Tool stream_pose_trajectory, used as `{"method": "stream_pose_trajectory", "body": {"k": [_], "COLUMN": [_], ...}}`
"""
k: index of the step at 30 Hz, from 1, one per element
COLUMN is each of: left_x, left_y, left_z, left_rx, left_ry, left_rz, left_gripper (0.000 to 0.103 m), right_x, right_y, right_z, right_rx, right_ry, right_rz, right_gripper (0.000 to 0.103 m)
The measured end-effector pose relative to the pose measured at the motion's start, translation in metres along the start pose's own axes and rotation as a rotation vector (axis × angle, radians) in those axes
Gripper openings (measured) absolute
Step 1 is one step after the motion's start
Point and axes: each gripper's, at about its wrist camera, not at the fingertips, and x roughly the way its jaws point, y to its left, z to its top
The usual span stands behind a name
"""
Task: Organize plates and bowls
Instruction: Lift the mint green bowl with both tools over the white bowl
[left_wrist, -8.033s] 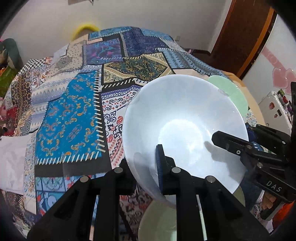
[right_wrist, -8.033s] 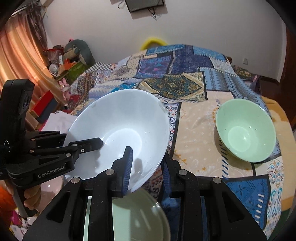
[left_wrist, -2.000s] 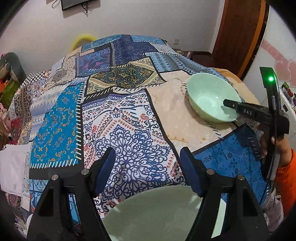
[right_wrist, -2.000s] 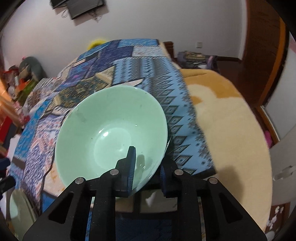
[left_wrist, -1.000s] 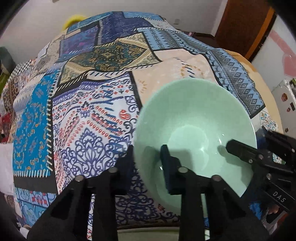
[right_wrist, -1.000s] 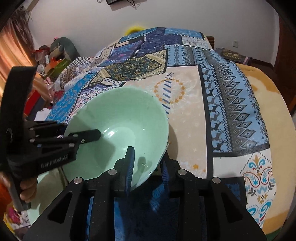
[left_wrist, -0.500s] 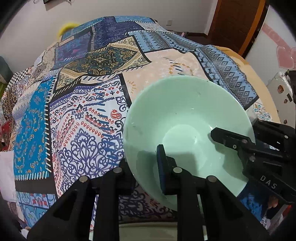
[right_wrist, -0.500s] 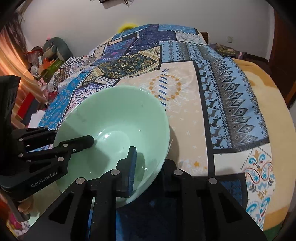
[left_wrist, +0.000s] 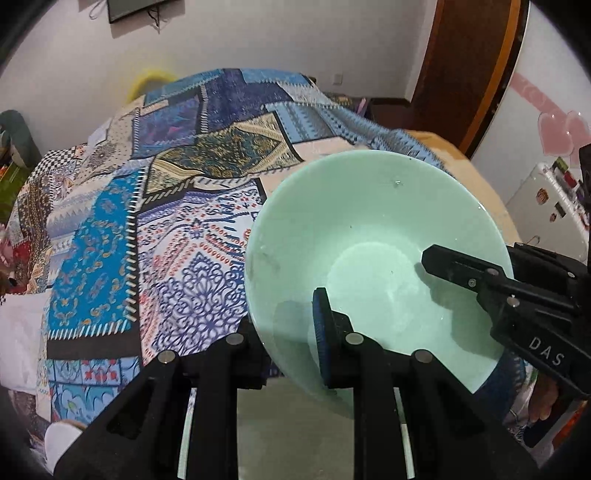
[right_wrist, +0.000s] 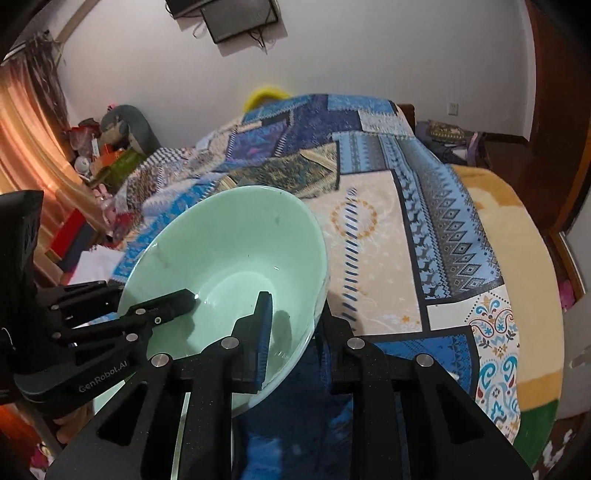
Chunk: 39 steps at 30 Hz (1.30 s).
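Observation:
A mint-green bowl (left_wrist: 373, 229) hangs tilted above the patchwork quilt, held from two sides. My left gripper (left_wrist: 286, 321) is shut on its near-left rim, one blue-padded finger (left_wrist: 323, 332) inside and the other hidden behind the wall. In the right wrist view my right gripper (right_wrist: 295, 314) is shut on the near-right rim of the same bowl (right_wrist: 229, 258), with one finger inside and one outside. Each gripper appears in the other's view: the right gripper (left_wrist: 461, 269) and the left gripper (right_wrist: 162, 306) both reach into the bowl. A pale green dish (left_wrist: 280, 424) lies directly below.
The quilt (left_wrist: 177, 236) covers a bed running to the far wall. A wooden door (left_wrist: 469, 74) stands at the back right, with a white cabinet (left_wrist: 554, 199) beside it. Boxes and clutter (right_wrist: 103, 162) line the bed's left side. A hand (left_wrist: 543, 398) holds the right gripper.
Both grippers have risen with the green bowl between them, lifting it off the quilt. More of the far wall and door shows now. The pale dish has come into view under the bowl.

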Motion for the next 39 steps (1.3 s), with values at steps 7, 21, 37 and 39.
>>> {"method": "stream_pose_trajectory", "body": {"k": [7, 21, 37, 39], "left_x": [-0.040, -0.107, -0.145, -0.146], "left_y": [0.012, 0.047, 0.110, 0.118], "left_z": [-0.013, -0.051, -0.100, -0.107], "left_rx": [-0.032, -0.093, -0.181, -0.190], "left_ry": [-0.060, -0.144, -0.193, -0.200], "left_rz": [-0.005, -0.008, 0.040, 0.055], "left_gripper": [0.020, 0.020, 0.020, 0.020], "right_x": [-0.018, -0.030, -0.010, -0.006], "right_y": [0.028, 0.082, 0.143, 0.150], "right_z": [-0.003, -0.018, -0.032, -0.035], "right_rx": [-0.036, -0.106, -0.167, -0.169], "right_ry": [-0.042, -0.072, -0.044, -0.036], "right_rz": [-0.005, 0.033, 0.129, 0.137], "right_gripper": [0.020, 0.020, 0.020, 0.020]}}
